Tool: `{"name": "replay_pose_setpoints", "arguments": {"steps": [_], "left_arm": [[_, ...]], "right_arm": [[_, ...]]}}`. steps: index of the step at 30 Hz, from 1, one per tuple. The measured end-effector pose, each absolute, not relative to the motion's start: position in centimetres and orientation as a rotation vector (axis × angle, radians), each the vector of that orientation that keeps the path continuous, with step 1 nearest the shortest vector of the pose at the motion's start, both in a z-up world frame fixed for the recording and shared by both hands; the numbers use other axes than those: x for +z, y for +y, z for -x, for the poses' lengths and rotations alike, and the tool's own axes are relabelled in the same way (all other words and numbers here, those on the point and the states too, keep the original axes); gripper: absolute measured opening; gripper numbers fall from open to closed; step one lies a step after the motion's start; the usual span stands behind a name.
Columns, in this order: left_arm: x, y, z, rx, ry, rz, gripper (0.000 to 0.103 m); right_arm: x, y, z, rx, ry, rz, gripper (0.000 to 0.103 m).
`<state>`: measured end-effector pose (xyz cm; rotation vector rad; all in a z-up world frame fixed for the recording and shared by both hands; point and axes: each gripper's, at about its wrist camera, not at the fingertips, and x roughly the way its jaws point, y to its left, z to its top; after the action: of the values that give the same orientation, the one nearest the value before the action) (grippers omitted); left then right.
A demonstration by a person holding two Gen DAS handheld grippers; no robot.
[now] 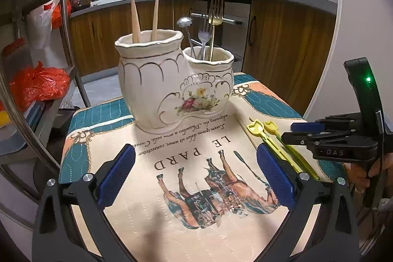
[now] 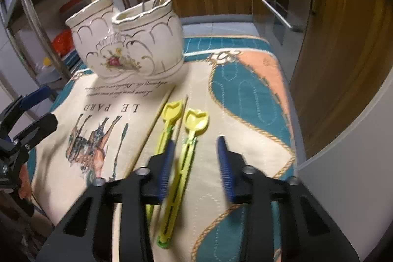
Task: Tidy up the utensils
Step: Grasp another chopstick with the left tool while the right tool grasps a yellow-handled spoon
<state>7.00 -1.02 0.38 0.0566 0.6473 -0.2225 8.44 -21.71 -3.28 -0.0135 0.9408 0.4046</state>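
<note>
In the right wrist view, the right gripper (image 2: 195,163) is hanging over the lower middle of the frame, its blue pads (image 2: 224,163) standing apart with a gap between them, pressing on nothing. One yellow-green utensil (image 2: 183,163) is lying on the mat inside that gap, close to the left pad and touching neither as far as can be told; its cup-shaped head is pointing toward the upper part of the frame. A second yellow utensil (image 2: 169,119) is lying just left of it, its handle passing under the left finger. Two thin wooden chopsticks (image 2: 157,124) are lying alongside (one between the two yellow pieces, one further left).

The yellow pieces are looking like slim plastic slotted handles ending in small scoop heads.

In the left wrist view, the left gripper (image 1: 196,173) is sitting at the bottom of the frame with its jaws spread wide over the printed mat (image 1: 172,225), nothing between them. The white ceramic two-cup holder (image 1: 172,80) is standing at centre frame, already holding two wooden sticks (image 1: 135,19) in its taller cup and forks (image 1: 213,16) with a spoon-like piece in the lower cup.
</note>
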Motion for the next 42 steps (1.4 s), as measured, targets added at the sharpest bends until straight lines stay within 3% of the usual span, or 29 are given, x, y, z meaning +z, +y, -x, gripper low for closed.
{"name": "replay_pose_setpoints", "arguments": {"steps": [6,10,16,18,20,22,27,32,42], "left_arm": [[-0.3,-2.7,-7.1,-0.239,0.674,-0.069,0.097],[-1.1,-4.3,-7.2,-0.241,0.698,-0.096,0.097],[-2.2,-5.9,-7.3,-0.263,0.759,-0.091,0.097],[-2.5,-6.4,-7.3,-0.265,0.778,-0.102,0.089],[-2.8,-6.8,-7.4,-0.279,0.8,-0.107,0.071],[-3.1,-7.3,-7.4,-0.306,0.823,-0.105,0.061],[-3.6,-9.2,-7.0,-0.343,0.84,-0.167,0.042],[-4.0,-10.1,-6.9,-0.36,0.857,-0.207,0.009],[-2.3,-5.6,-7.4,-0.341,0.876,-0.208,0.005]], "right_arm": [[-3.9,-21.0,-8.6,0.408,0.961,0.031,0.024],[-3.9,-20.9,-8.6,0.405,0.951,0.049,0.011],[-3.6,-22.1,-8.5,0.408,0.926,0.025,0.011],[-3.5,-22.4,-8.5,0.408,0.919,0.017,0.011],[-3.5,-22.7,-8.5,0.406,0.914,0.008,0.011],[-3.4,-23.1,-8.5,0.407,0.911,0.0,0.011],[-3.3,-23.5,-8.4,0.413,0.899,-0.022,0.011],[-3.1,-23.6,-8.1,0.416,0.891,-0.015,0.011],[-2.8,-23.6,-7.8,0.432,0.889,0.01,0.011]]}}
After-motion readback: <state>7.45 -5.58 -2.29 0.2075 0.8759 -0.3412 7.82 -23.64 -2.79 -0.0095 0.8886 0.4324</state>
